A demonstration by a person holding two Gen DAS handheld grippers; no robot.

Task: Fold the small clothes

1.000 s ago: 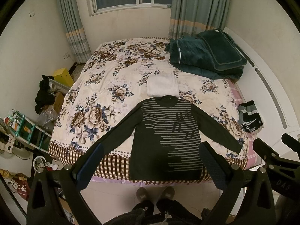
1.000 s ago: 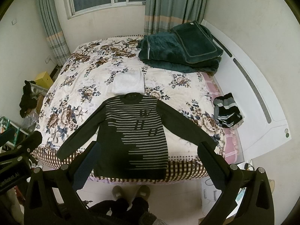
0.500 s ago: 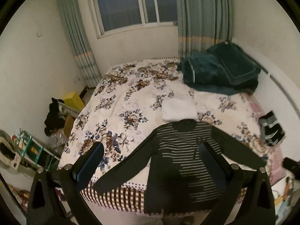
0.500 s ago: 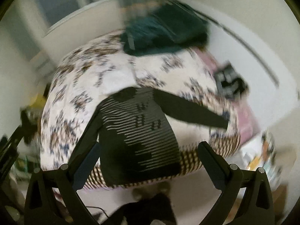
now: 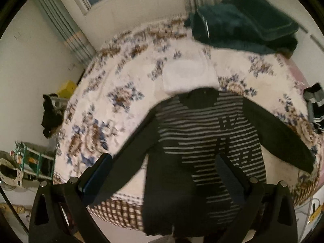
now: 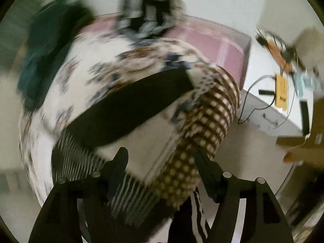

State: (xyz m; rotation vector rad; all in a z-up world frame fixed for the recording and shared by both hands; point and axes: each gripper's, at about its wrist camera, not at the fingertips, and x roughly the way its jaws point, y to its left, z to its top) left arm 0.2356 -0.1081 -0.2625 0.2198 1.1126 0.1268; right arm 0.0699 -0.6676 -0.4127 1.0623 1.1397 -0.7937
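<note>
A dark striped sweater [image 5: 202, 141] lies flat on the floral bed [image 5: 113, 93], sleeves spread, hem hanging over the near edge. My left gripper [image 5: 162, 168] is open and empty above the sweater's left sleeve and lower body. My right gripper [image 6: 162, 162] is open and empty, hovering over the bed's near right corner just below the sweater's right sleeve [image 6: 129, 105]. The right wrist view is blurred by motion.
A folded white cloth [image 5: 188, 75] lies above the sweater's collar. A dark green blanket [image 5: 243, 22] sits at the bed's far right. A striped bundle [image 6: 147, 18] lies on the pink sheet. A white cabinet [image 6: 269, 113] stands right of the bed; shelves [image 5: 34, 162] stand left.
Both grippers have come down toward the bed. The left one has closed in on the sweater. The right one has swung right, toward the right sleeve and bed corner. Both stay open.
</note>
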